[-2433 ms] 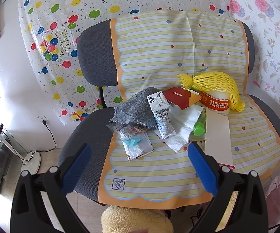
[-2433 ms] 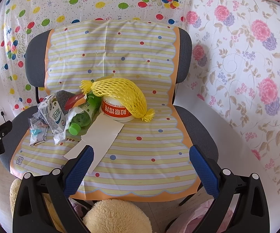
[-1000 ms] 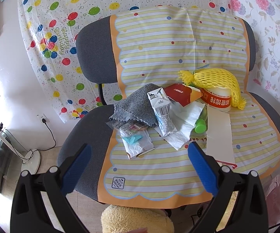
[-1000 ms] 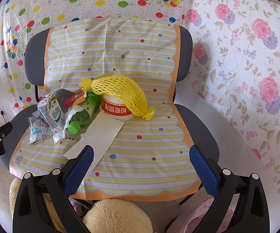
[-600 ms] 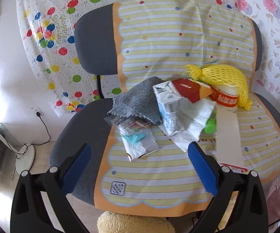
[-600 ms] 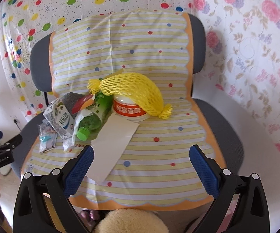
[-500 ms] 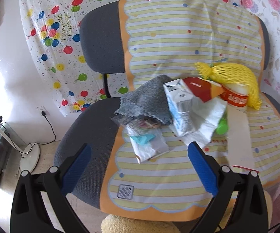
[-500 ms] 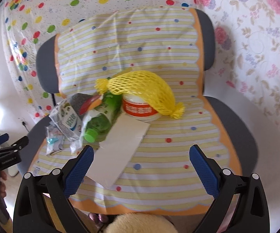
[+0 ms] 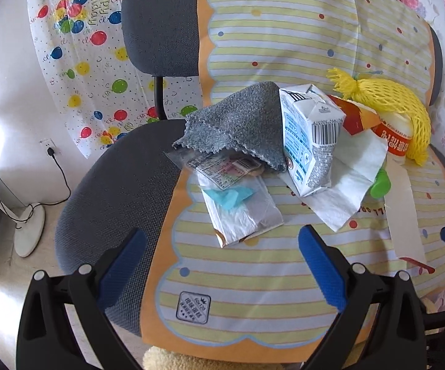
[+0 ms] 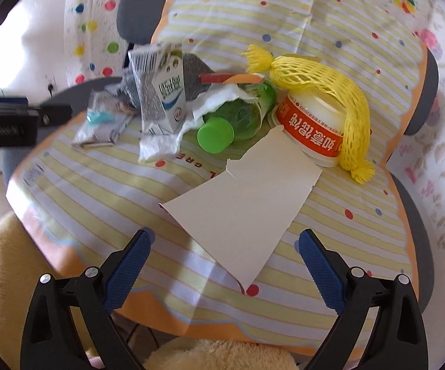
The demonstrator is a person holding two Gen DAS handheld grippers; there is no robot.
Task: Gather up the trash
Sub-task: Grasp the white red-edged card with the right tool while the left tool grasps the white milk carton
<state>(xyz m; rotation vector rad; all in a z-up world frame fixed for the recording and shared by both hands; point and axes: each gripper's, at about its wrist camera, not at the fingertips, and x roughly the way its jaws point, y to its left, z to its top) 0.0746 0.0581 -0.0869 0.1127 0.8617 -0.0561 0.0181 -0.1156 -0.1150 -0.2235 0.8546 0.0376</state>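
Trash is piled on a chair seat covered by a striped plastic sheet (image 9: 253,265). In the left wrist view I see a clear wrapper (image 9: 241,206), a grey cloth (image 9: 237,123), a milk carton (image 9: 310,141) and a white tissue (image 9: 348,185). My left gripper (image 9: 222,243) is open, just short of the wrapper. The right wrist view shows a flat card piece (image 10: 247,212), a green-capped bottle (image 10: 234,123), an orange-banded cup (image 10: 311,132) under yellow foam net (image 10: 324,83), and the carton (image 10: 160,95). My right gripper (image 10: 224,246) is open, its fingers on either side of the card's near corner.
The grey office chair (image 9: 111,191) stands against a balloon-print sheet (image 9: 77,30) and floral wallpaper (image 10: 444,123). A fan base (image 9: 29,231) and wall socket with cord (image 9: 49,151) are left on the floor. A fuzzy yellow thing (image 10: 6,262) lies below the seat's front edge.
Both grippers have moved in closer to the chair seat. The left one now hovers near the wrapper, the right one over the card piece. Nothing has been picked up.
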